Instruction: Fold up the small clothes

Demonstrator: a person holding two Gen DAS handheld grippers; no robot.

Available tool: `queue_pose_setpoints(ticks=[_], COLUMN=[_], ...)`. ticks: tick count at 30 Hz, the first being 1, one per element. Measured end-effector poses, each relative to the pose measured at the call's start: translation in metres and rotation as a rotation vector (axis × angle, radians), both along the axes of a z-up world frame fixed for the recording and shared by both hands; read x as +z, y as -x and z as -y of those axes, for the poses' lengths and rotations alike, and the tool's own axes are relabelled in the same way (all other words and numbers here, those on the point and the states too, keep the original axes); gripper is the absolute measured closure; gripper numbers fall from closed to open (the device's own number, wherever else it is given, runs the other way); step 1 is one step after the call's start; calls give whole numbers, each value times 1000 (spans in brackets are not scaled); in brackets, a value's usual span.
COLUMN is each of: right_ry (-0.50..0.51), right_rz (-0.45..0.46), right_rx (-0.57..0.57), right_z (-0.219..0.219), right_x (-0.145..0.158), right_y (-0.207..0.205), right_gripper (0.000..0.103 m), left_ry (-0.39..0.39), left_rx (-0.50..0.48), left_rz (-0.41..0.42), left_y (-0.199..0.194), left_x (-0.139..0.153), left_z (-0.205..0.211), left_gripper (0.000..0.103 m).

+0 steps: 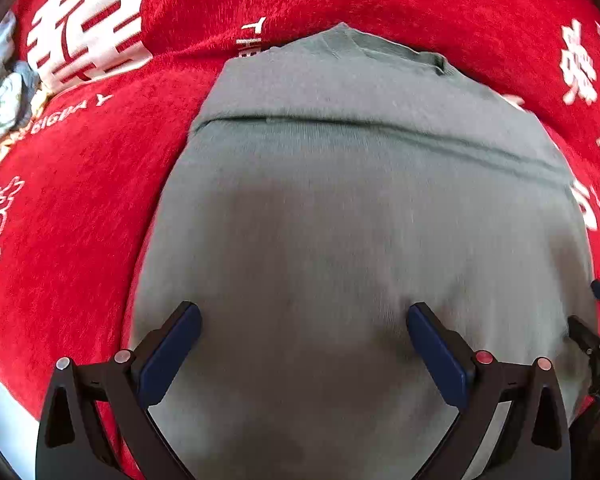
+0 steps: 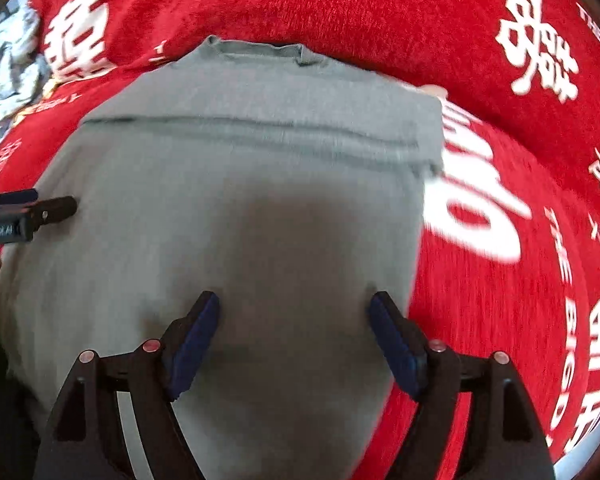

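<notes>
Left gripper (image 1: 304,320) spread wide, right gripper (image 2: 294,308) open, both empty above grey garment (image 1: 340,200)

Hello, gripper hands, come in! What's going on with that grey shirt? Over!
Left gripper open, right gripper open, jaws empty. Grey-green knit garment flat, partly folded, on red fuzzy printed cloth. Nothing in the way.
</notes>
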State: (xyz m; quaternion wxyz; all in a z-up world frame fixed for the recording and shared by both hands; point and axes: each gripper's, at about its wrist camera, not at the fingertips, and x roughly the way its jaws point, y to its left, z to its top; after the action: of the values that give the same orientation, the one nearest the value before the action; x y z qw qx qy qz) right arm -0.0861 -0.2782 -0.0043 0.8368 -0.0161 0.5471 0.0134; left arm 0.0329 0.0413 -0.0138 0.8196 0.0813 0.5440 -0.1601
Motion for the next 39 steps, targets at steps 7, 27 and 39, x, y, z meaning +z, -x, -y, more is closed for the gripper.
queue_pose_setpoints(ticks=[7, 27, 39], right_ry=[40, 199, 179], right_rz=[-85, 12, 110], right_rx=[104, 619, 628], right_z=[-2, -59, -113], right_x=[10, 1, 43], right_y=[61, 121, 119], right_gripper=[17, 11, 9], left_ry=[-51, -82, -101], left_rx=[-6, -301, -424], left_rz=[-18, -40, 99], left_y=[29, 69, 82], left_x=[9, -17, 10], left_z=[-36, -63, -12], left_gripper=[0, 0, 0])
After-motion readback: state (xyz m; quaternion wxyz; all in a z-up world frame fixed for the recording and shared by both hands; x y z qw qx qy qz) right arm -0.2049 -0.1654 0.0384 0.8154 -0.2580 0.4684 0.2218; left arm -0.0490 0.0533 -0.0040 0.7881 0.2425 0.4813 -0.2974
